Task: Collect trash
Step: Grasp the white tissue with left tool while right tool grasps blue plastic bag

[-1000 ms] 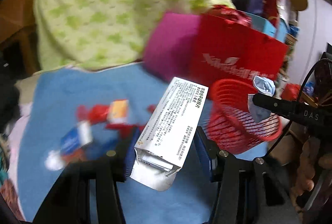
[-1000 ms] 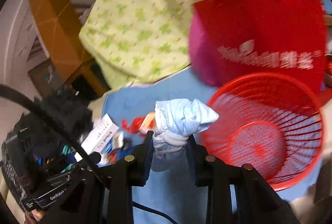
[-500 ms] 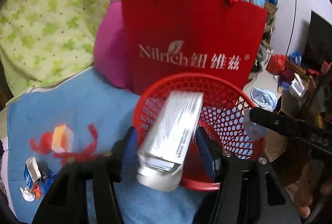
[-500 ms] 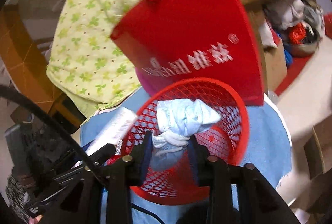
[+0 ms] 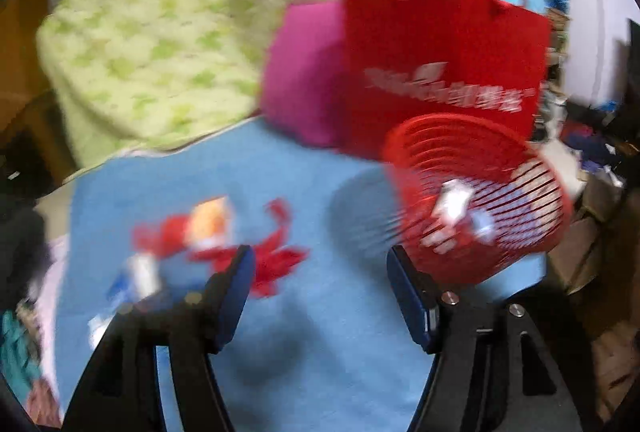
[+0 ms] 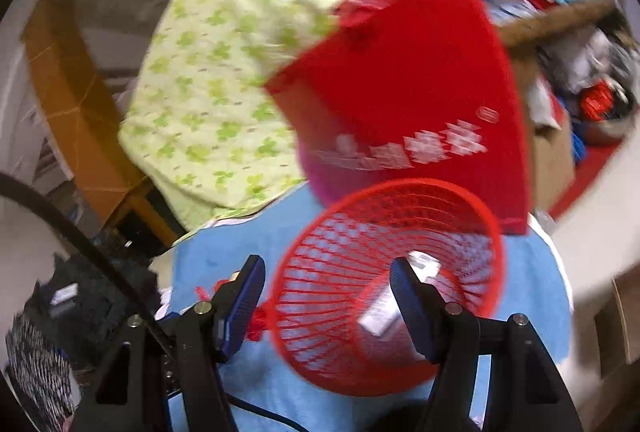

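Blue surface (image 5: 320, 172), red basket (image 6: 384, 280) ctr-right: box (image 6: 384, 308) now inside, both claws (image 5: 318, 296) (image 6: 326, 296) released, empty. More litter (image 5: 208, 220) left.

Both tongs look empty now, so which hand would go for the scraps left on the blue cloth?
Probably the left tongs: open, with the scraps just ahead. The right tongs, also open, face the red basket.

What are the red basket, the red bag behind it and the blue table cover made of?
Red basket: looks like moulded plastic, open ribbed mesh you can see through. Red bag: probably coated paper or a stiff laminate; flat panels, white printed lettering. Blue table cover: seems a matte fabric, soft and non-reflective; blur hides the weave.
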